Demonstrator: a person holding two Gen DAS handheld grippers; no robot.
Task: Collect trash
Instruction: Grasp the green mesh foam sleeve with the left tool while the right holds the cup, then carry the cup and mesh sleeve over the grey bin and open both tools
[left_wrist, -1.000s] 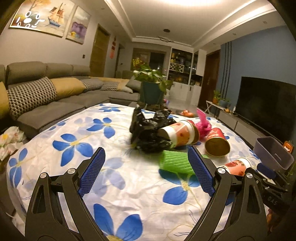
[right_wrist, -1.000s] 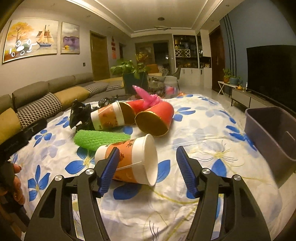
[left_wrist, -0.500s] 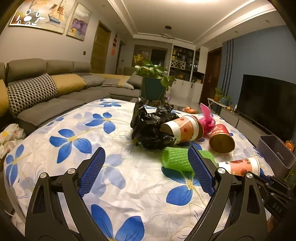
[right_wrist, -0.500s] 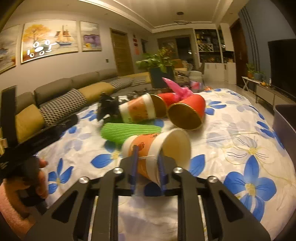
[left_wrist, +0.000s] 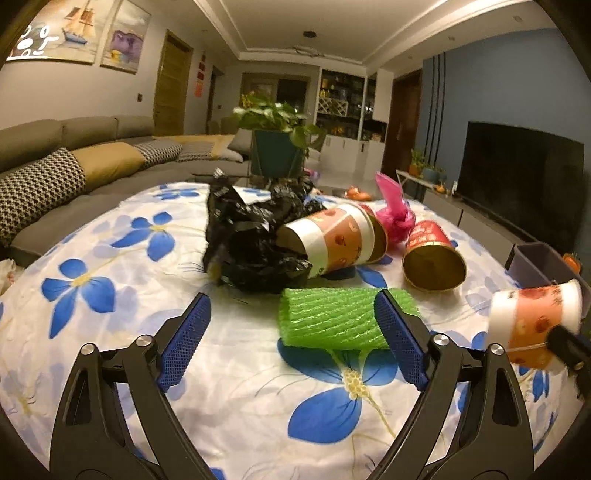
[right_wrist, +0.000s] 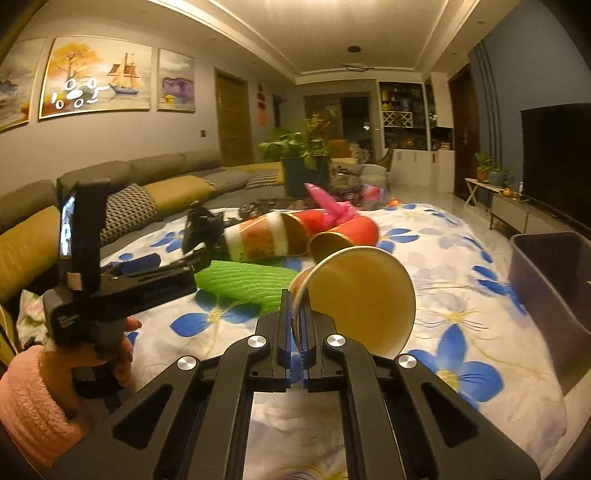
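1. The right gripper (right_wrist: 294, 325) has its fingers clenched on the rim of a paper cup (right_wrist: 364, 295), one finger inside the rim and one outside. The cup is tipped so its open mouth faces the camera, and in the left wrist view the same cup (left_wrist: 535, 325) looks lifted just off the flowered cloth (left_wrist: 236, 387).
2. The left gripper (left_wrist: 291, 339) is wide open, holding nothing, hovering low over the cloth. A green foam sleeve (left_wrist: 332, 319) lies flat right in front of it, nearer the right finger.
3. Behind the sleeve there's a crumpled black bag (left_wrist: 251, 240), and touching it a second paper cup lying on its side (left_wrist: 332, 242) with its bottom toward the bag.
4. Further right is a red cup (left_wrist: 434, 260), also on its side, gold inside facing out. A pink bag (left_wrist: 393, 210) sits knotted up between the two lying cups.
5. A dark grey bin (right_wrist: 550, 273) stands at the right edge of the bench, well apart from the pile. Can't tell what's in it.
6. In the right wrist view you can see the person's hand (right_wrist: 122, 347) in a fuzzy pink sleeve (right_wrist: 33, 402) gripping the left tool's handle.
7. Background: a plant in a teal pot (left_wrist: 277, 147) beyond the bench, sofa (left_wrist: 74, 162) off to the left, TV (left_wrist: 524, 173) on the right.
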